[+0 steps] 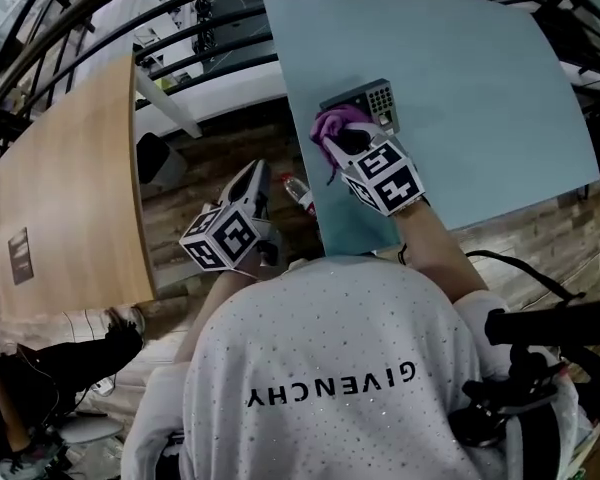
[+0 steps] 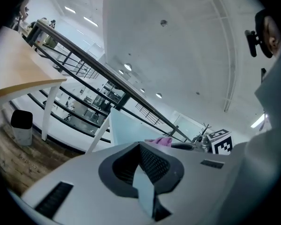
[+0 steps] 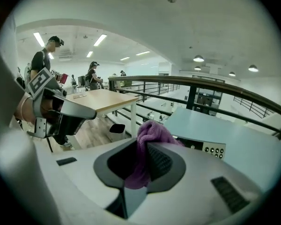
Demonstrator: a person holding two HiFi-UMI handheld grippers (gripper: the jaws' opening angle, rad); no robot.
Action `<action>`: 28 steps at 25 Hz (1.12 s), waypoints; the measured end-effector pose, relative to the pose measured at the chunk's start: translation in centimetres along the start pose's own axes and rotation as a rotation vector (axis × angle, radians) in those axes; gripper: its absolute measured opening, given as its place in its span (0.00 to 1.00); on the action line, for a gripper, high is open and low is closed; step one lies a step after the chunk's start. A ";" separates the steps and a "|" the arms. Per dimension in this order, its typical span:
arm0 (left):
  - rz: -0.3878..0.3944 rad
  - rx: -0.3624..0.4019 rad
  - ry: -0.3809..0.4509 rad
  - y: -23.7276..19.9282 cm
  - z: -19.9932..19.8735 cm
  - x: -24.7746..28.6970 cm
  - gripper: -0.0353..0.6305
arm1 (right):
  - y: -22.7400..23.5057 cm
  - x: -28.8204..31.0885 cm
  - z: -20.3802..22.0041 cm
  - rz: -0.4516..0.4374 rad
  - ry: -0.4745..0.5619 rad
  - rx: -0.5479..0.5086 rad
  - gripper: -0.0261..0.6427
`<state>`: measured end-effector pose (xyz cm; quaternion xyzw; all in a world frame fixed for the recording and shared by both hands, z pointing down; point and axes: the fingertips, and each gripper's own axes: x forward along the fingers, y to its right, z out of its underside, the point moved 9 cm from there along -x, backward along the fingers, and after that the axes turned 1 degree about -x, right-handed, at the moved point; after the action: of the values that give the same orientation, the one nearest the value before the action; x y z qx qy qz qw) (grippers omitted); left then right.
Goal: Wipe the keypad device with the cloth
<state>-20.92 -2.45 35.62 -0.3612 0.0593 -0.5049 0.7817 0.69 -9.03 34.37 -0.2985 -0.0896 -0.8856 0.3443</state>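
Note:
A grey keypad device [image 1: 368,101] lies near the left edge of the light blue table [image 1: 480,98]. A purple cloth [image 1: 333,128] rests against the device's near left corner, and my right gripper [image 1: 346,144] is shut on it. In the right gripper view the cloth [image 3: 152,132] bulges up from between the jaws, with the keypad device [image 3: 208,149] just beyond it. My left gripper [image 1: 257,176] hangs off the table's left side over the wooden floor, and is shut and empty. In the left gripper view the gripper [image 2: 143,172] points towards the table edge and the cloth [image 2: 161,140].
A wooden table [image 1: 70,198] stands to the left, with a black bin [image 1: 152,158] by its leg. A black railing [image 1: 180,28] runs behind both tables. A small red-and-white object [image 1: 298,190] lies by the blue table's left edge. People [image 3: 42,60] stand far off.

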 end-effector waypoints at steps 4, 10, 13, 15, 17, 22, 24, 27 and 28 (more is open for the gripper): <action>0.021 0.008 0.005 -1.9 -1.2 -1.5 0.05 | -0.5 0.5 -1.0 0.066 0.010 0.026 0.12; 0.025 0.004 0.014 -2.6 -2.1 -2.0 0.05 | 1.2 0.8 -0.9 0.172 -0.030 0.044 0.12; 0.027 -0.001 0.021 -2.5 -1.8 -1.9 0.05 | 1.9 0.7 -0.4 0.193 -0.038 0.052 0.12; 0.030 -0.004 0.024 -2.3 -1.4 -1.8 0.05 | 2.3 0.6 0.2 0.198 -0.043 0.060 0.12; 0.025 -0.012 0.035 -2.1 -0.9 -1.5 0.05 | 3.0 0.5 0.7 0.194 -0.049 0.062 0.12; 0.003 -0.042 0.068 -0.1 -0.5 -0.5 0.05 | 5.6 -1.0 1.2 0.191 -0.079 0.048 0.12; -0.008 -0.051 0.077 1.3 -0.3 -0.2 0.05 | 7.1 -2.0 1.2 0.189 -0.090 0.049 0.12; -0.035 -0.063 0.095 2.9 0.8 0.2 0.05 | 8.9 -3.0 2.0 0.168 -0.085 0.060 0.12; -0.046 -0.067 0.104 3.3 1.2 0.3 0.05 | 9.3 -3.1 2.3 0.157 -0.080 0.059 0.12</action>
<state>-17.76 -1.36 34.49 -0.3620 0.1082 -0.5386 0.7531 9.79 -13.44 33.90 -0.3296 -0.1059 -0.8400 0.4177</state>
